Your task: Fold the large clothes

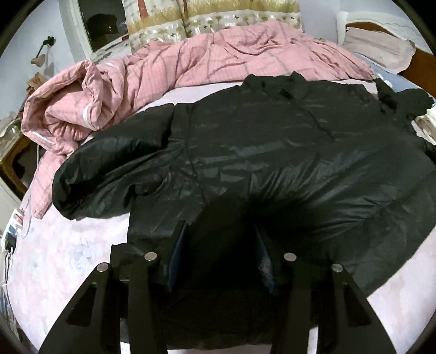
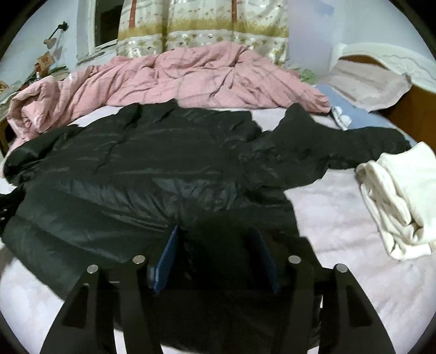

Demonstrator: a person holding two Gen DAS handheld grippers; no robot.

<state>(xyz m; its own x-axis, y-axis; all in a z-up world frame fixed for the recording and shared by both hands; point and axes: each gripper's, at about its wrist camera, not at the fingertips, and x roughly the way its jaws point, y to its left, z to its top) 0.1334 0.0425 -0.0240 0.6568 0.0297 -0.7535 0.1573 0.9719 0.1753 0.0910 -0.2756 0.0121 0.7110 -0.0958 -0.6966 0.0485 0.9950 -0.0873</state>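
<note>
The black jacket (image 1: 245,152) hides its near hem under both sets of jaws; their grip on it cannot be told.

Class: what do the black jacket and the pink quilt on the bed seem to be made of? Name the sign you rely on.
Black jacket: probably thin synthetic shell, nylon-like; glossy streaks and fine crinkles, puffy quilted bulges.
Pink quilt: seemingly matte woven cotton-like cloth over padding; no shine, faint checked lines, thick soft folds.

We are in a home bedroom: a bed (image 2: 340,217) with a pale pink sheet fills both views, and a rumpled pink quilt (image 2: 190,79) lies along its far side. Behind it we see a patterned curtain (image 2: 204,24), a wall lamp (image 2: 53,38) and a wooden headboard (image 1: 419,62) with a pillow (image 2: 368,84).
</note>
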